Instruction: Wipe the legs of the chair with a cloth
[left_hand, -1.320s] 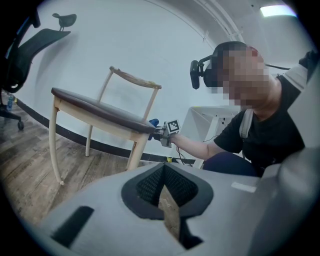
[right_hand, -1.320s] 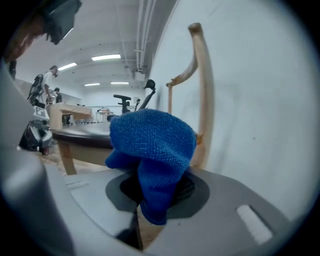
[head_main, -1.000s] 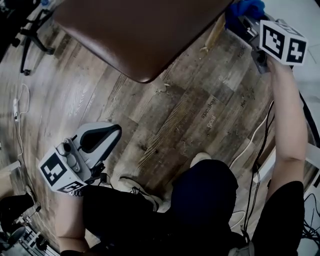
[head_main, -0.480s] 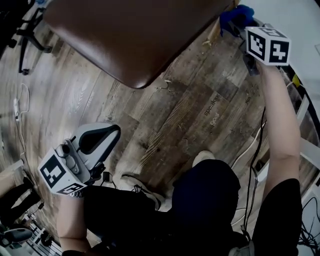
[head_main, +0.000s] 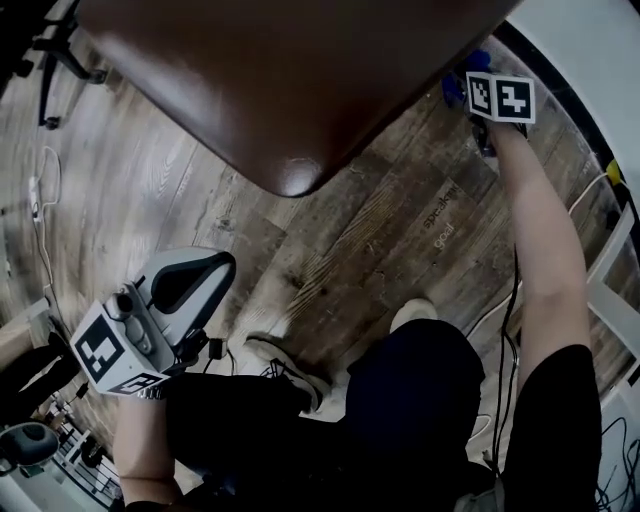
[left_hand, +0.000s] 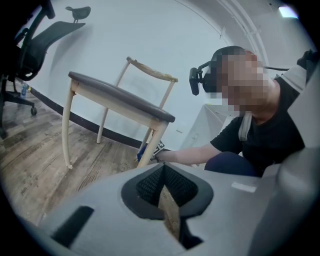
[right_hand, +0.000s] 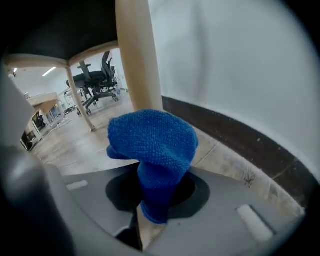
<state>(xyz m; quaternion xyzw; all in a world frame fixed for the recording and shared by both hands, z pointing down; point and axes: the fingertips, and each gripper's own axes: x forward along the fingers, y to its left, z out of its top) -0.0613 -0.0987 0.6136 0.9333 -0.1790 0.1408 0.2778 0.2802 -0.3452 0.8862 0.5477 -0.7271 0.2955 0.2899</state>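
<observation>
At the chair, my right claw (right_hand: 150, 212) clamps a bunched blue knitted cloth (right_hand: 152, 142) just in front of 1 pale wooden leg (right_hand: 136, 55). It sits low beside the dark skirting board (right_hand: 235, 137) and white wall (right_hand: 225, 60); whether cloth and leg touch, I cannot tell. In the head view that claw sits at the far corner of the chair's brown padded seat (head_main: 270, 80). My left claw (left_hand: 167, 192) hangs well apart, near the person's knee (head_main: 400, 370) above the wood-plank floor (head_main: 350, 230), its 2 jaws drawn to a thin slit with nothing between. Black office chairs (right_hand: 97, 80) stand beyond.
</observation>
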